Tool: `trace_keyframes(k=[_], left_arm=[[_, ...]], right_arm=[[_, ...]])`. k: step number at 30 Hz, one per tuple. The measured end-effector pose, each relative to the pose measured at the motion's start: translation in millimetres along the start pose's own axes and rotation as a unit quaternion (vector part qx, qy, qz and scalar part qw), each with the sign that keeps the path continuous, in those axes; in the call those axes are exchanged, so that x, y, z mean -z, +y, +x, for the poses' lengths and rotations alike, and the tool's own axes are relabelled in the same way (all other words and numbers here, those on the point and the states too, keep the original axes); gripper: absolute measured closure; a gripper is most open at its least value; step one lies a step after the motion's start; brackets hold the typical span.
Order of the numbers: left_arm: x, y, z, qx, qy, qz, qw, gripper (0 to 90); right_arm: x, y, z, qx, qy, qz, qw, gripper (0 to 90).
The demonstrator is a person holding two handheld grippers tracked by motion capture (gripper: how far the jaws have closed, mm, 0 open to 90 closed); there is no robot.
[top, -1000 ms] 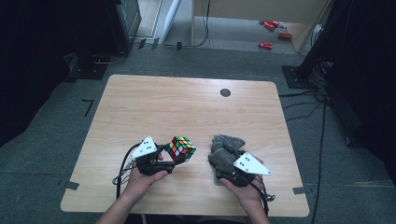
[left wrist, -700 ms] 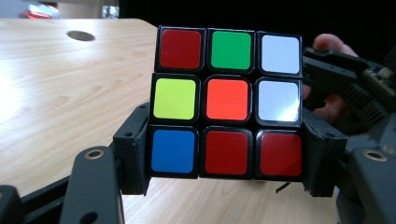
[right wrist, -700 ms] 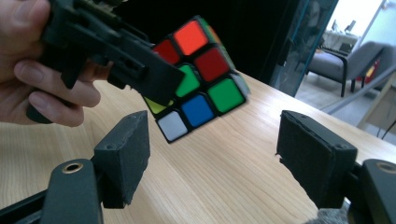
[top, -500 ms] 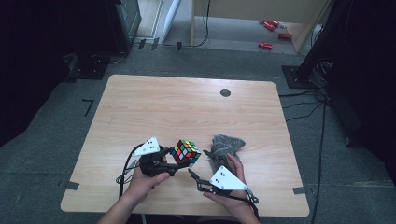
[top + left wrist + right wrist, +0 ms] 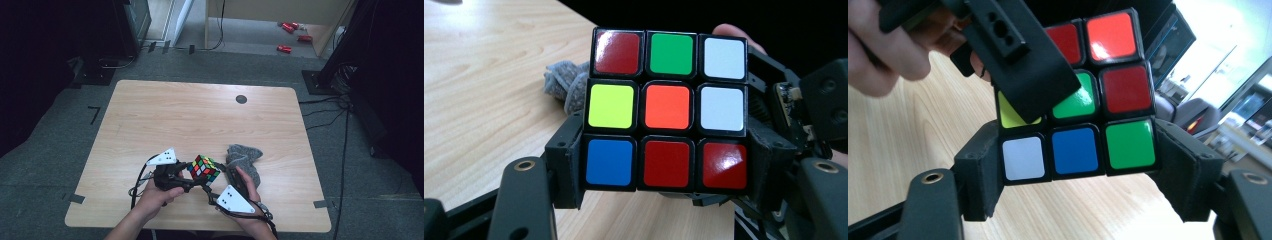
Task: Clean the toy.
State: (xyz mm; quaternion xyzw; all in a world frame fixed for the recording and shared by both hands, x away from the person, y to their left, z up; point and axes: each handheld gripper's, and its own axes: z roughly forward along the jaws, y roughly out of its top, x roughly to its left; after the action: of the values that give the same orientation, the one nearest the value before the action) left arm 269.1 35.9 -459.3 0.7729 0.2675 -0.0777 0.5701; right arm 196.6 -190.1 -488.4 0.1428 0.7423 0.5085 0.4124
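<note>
Right gripper now at glossy cube, woodgrain table

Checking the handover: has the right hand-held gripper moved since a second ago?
Yes. The right hand-held gripper has left the grey cloth and swung left to the cube, its jaws now flanking it.
</note>
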Motion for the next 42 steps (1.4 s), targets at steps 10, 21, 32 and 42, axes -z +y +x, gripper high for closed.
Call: trace_keyframes(k=[10, 21, 32, 42], left_arm=[[9.5, 2.1, 3.5, -0.010, -0.019, -0.036, 0.9991, 23.5], [16.1, -2.2, -4.5, -0.143, 0.038, -0.046, 0.9879, 18.9], [1.5, -16.4, -24.0, -0.284, 0.129, -0.036, 0.9496, 18.9], [-8.3, -24.0, -28.8, -0.346, 0.174, -0.019, 0.9216, 18.9]], right_arm=[[3.0, -1.5, -6.7, -0.017, 0.002, 0.012, 0.9998, 34.0], [17.5, 0.1, -39.7, -0.170, -0.005, 0.020, 0.9853, 34.0], [21.1, 16.5, -41.3, -0.300, 0.055, 0.021, 0.9522, 34.0], [13.5, 19.2, -32.4, -0.333, 0.065, 0.053, 0.9392, 33.9]])
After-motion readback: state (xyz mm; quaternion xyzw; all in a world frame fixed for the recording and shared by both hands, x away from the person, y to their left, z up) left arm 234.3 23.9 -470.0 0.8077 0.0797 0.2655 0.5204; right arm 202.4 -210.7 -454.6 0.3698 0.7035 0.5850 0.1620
